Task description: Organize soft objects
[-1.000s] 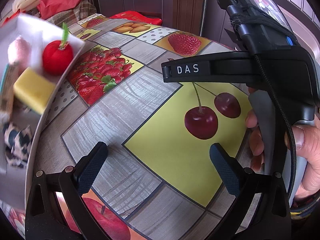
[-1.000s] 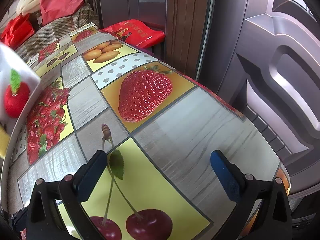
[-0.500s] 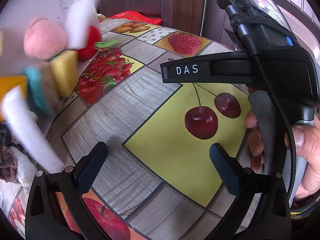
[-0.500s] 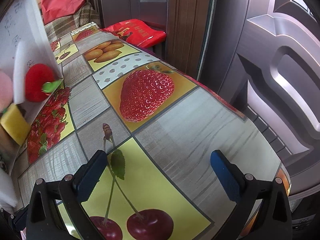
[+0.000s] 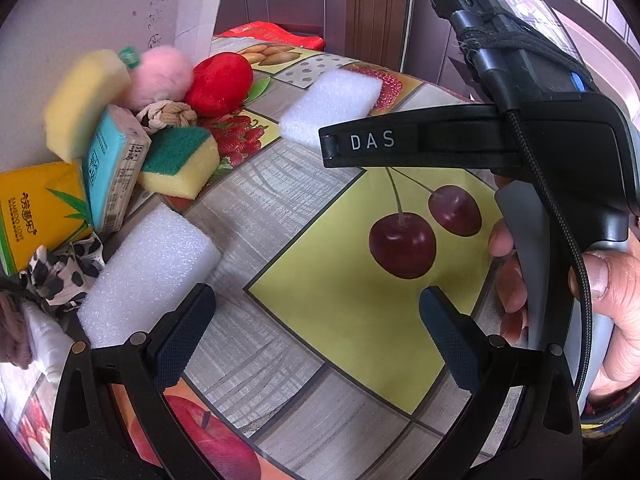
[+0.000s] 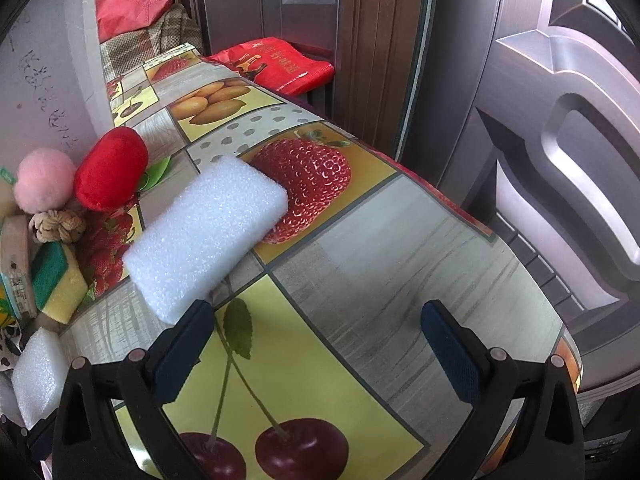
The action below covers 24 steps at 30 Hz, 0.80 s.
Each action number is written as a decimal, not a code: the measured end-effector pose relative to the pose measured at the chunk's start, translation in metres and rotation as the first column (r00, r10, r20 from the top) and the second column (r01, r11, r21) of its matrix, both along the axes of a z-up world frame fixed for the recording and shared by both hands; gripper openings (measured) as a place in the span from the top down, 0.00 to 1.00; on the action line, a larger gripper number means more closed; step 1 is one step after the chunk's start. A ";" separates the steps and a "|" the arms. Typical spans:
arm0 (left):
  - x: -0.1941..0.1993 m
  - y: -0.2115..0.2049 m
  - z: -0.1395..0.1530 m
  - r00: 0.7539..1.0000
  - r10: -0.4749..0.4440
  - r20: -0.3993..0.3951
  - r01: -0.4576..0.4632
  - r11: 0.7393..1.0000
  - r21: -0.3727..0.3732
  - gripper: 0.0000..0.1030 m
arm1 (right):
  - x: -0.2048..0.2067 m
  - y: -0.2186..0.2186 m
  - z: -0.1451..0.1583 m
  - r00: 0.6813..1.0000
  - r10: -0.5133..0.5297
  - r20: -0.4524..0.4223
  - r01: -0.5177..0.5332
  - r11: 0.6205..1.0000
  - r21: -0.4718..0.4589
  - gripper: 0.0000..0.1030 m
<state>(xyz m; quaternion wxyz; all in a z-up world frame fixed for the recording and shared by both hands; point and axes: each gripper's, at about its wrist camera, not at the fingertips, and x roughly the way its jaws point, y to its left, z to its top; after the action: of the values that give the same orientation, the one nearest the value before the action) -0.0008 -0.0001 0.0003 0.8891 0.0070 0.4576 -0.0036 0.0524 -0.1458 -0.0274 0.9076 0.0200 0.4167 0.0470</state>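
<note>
Both claws, left claw and right claw, gape empty above the tablecloth; a white foam block seemingly lies ahead.

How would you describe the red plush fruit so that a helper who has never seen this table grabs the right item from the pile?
Start at the fruit-print tablecloth and go to the heap of soft things along its left side, by the pale wall. At the heap's far end, the red plush fruit sits beside the pink pompom, above the knotted rope ball. It is the only solid red item, with a green leaf.
</note>
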 end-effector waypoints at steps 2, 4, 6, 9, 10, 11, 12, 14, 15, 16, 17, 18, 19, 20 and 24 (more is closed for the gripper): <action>0.000 0.000 0.000 1.000 0.000 0.000 0.000 1.000 0.000 0.01 | -0.001 0.002 0.000 1.000 0.002 0.000 -0.002 1.000 -0.001 0.00; 0.000 0.000 0.000 1.000 0.000 0.000 0.000 1.000 0.000 0.01 | -0.001 0.002 0.000 1.000 0.002 0.001 -0.002 1.000 -0.002 0.00; 0.000 0.000 0.000 1.000 0.000 0.000 0.000 1.000 0.000 0.01 | -0.001 0.002 0.000 1.000 0.001 0.000 -0.001 1.000 -0.002 0.00; 0.000 0.000 0.000 1.000 0.000 0.000 0.000 1.000 0.000 0.01 | -0.001 0.003 0.000 1.000 0.001 0.000 -0.001 1.000 -0.002 0.00; 0.000 0.000 0.000 1.000 0.000 0.000 0.000 1.000 0.000 0.01 | -0.001 0.003 0.000 1.000 0.001 0.000 -0.001 1.000 -0.002 0.00; 0.000 0.000 0.000 1.000 0.000 0.000 0.000 1.000 0.000 0.01 | -0.001 0.004 0.000 1.000 0.002 0.000 -0.002 1.000 -0.003 0.00; 0.000 0.000 0.000 1.000 0.000 0.000 0.000 1.000 0.000 0.01 | -0.002 0.005 0.000 1.000 0.002 0.000 -0.002 1.000 -0.002 0.00; 0.000 0.000 0.000 1.000 0.000 0.000 0.000 1.000 0.000 0.01 | -0.001 0.005 0.000 1.000 0.001 0.000 -0.001 1.000 -0.003 0.00; 0.000 0.000 0.000 1.000 0.000 0.000 0.000 1.000 0.000 0.01 | -0.001 0.006 0.000 1.000 0.001 0.000 -0.001 1.000 -0.003 0.00; 0.000 0.000 0.000 1.000 0.000 0.000 0.000 1.000 0.000 0.01 | -0.001 0.005 0.000 1.000 0.001 0.000 -0.001 1.000 -0.003 0.00; 0.000 0.000 0.000 1.000 0.000 0.000 0.000 1.000 0.000 0.01 | -0.001 0.005 0.000 1.000 0.001 0.000 -0.001 1.000 -0.003 0.00; 0.000 0.000 0.000 1.000 0.000 0.000 0.000 1.000 0.000 0.01 | -0.001 0.005 0.001 1.000 0.001 0.000 -0.001 1.000 -0.003 0.00; 0.000 0.000 0.000 1.000 0.000 0.000 0.000 1.000 0.000 0.01 | -0.001 0.006 0.001 1.000 0.001 0.000 -0.001 1.000 -0.003 0.00; 0.000 0.000 0.000 1.000 0.000 0.000 0.000 1.000 0.000 0.01 | -0.001 0.005 0.001 1.000 0.002 0.000 -0.002 1.000 -0.003 0.00; 0.000 0.000 0.000 1.000 0.000 0.000 0.000 1.000 0.000 0.01 | -0.001 0.005 0.001 1.000 0.002 -0.001 -0.002 1.000 -0.002 0.00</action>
<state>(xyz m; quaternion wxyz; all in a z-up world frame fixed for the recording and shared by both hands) -0.0008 -0.0001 0.0003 0.8891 0.0069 0.4576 -0.0037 0.0516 -0.1412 -0.0267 0.9075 0.0185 0.4171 0.0474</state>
